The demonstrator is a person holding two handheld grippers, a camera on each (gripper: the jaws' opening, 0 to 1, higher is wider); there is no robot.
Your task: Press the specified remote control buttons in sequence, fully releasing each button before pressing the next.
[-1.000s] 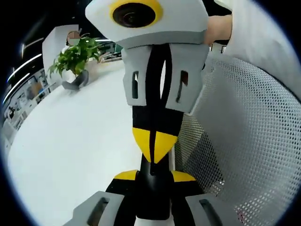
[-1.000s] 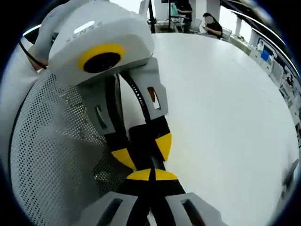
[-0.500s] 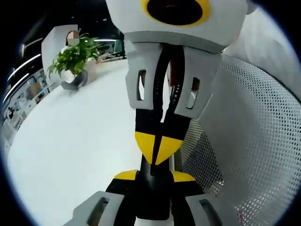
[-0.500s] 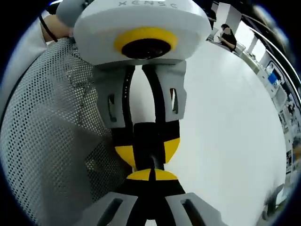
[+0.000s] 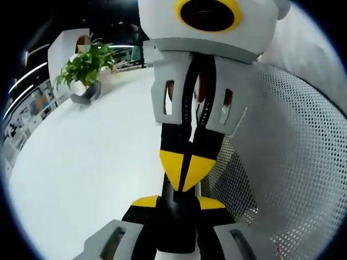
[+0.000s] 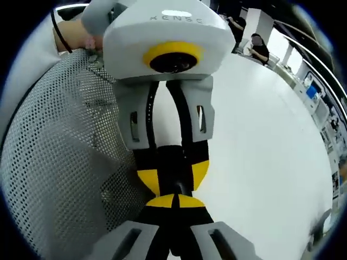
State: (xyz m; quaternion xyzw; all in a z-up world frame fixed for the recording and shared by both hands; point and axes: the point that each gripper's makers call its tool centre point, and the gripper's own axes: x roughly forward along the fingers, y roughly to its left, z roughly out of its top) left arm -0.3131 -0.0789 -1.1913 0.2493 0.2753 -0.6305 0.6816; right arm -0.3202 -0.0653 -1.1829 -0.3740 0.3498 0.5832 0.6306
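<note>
In the left gripper view, my left gripper [image 5: 178, 203] rises from the bottom, shut on a slim black remote [image 5: 176, 222] seen end-on between its yellow tips. My right gripper [image 5: 187, 170] comes down from the top, shut, its yellow tips meeting the remote's far end. In the right gripper view, my right gripper [image 6: 174, 201] is shut, tips together. Facing it, the left gripper [image 6: 172, 176] holds the black remote [image 6: 173, 162] between its yellow pads. The remote's buttons are hidden.
A white round table [image 5: 92, 162] spreads below both grippers. A potted plant [image 5: 84, 67] stands at its far edge. A grey mesh chair back [image 5: 293, 162] is close beside the grippers. A hand [image 6: 73, 35] holds the left gripper. People sit far off [image 6: 257, 46].
The two grippers have lined up tip to tip. In the right gripper view the left gripper swung from tilted to straight. In the left gripper view the right gripper shifted right and closer.
</note>
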